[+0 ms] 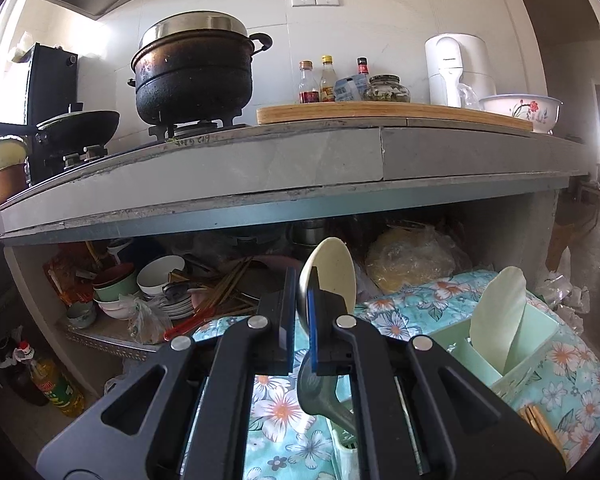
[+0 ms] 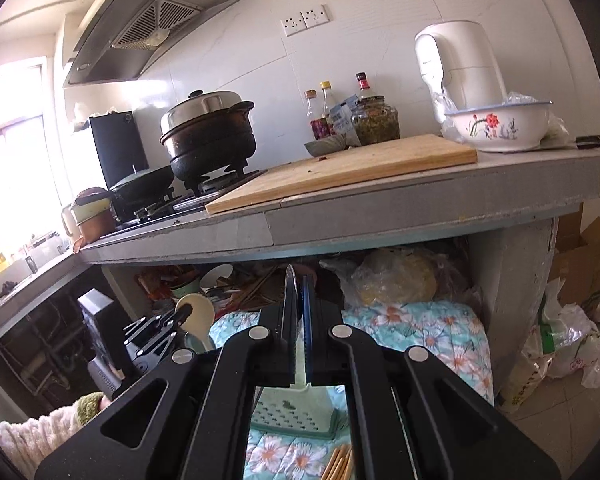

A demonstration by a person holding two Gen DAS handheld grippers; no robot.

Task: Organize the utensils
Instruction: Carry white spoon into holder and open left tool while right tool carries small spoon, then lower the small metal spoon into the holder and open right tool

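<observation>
My left gripper [image 1: 300,284] is shut on a spoon [image 1: 332,268], cream inside and grey-green outside. Its bowl stands above the fingers and its handle hangs below them. To the right stands a pale green utensil holder [image 1: 536,332] with a cream rice paddle [image 1: 496,320] upright in it. Chopsticks [image 1: 536,424] lie beside it. My right gripper [image 2: 300,284] is shut on a thin grey metal utensil [image 2: 291,292], seen edge-on, its kind unclear. Below it are the green holder [image 2: 296,412] and chopsticks [image 2: 340,464]. The left gripper [image 2: 168,320] with the spoon [image 2: 198,314] shows at the left.
A floral cloth [image 1: 400,312] covers the surface under both grippers. Ahead is a grey counter edge [image 1: 300,168] with a shelf of bowls and chopsticks [image 1: 160,280] beneath it. A fluffy sleeve [image 2: 40,428] is at lower left. Bags [image 2: 572,344] sit on the floor at the right.
</observation>
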